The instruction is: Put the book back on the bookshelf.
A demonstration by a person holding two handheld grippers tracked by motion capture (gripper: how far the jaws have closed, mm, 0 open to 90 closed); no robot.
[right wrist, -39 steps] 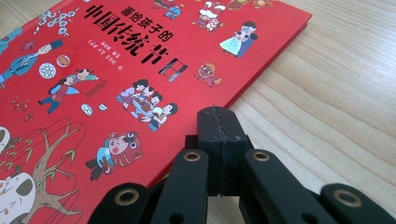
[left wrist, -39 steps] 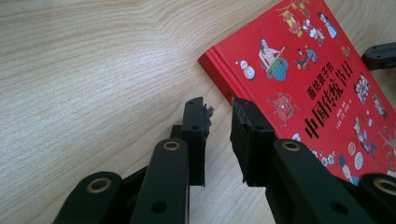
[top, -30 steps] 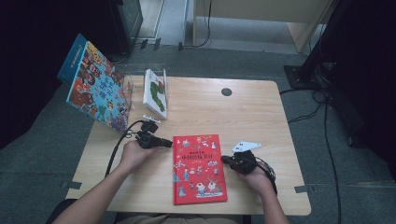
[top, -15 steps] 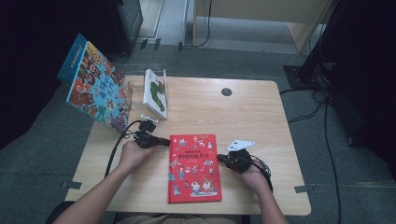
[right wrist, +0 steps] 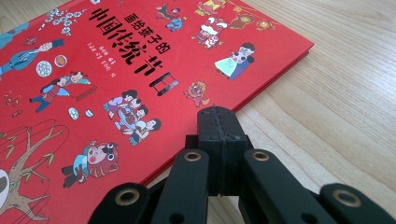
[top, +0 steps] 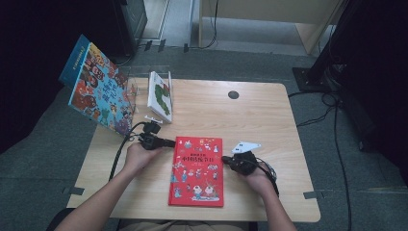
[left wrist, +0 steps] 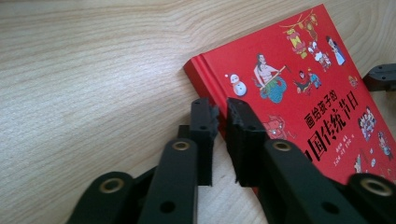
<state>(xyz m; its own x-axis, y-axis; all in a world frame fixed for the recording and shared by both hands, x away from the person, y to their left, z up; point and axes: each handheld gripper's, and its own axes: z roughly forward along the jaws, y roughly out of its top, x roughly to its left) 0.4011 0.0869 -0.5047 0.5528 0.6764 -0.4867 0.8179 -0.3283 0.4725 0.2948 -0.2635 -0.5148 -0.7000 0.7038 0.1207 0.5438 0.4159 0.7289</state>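
Here the left gripper (left wrist: 218, 109), jaws slightly parted and grasping nothing, sits at the red book's (top: 197, 171) spine; the right gripper (right wrist: 218, 122), clenched empty, meets the opposite long edge. The book lies flat on the bench (top: 269, 120).

High view overhead; claw views close, sharing red book (top: 197, 171).

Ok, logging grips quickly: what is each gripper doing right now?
Left gripper: nearly shut, narrow gap, holding nothing, at the red picture book's spine edge.
Right gripper: shut, empty, at the book's opposite edge.
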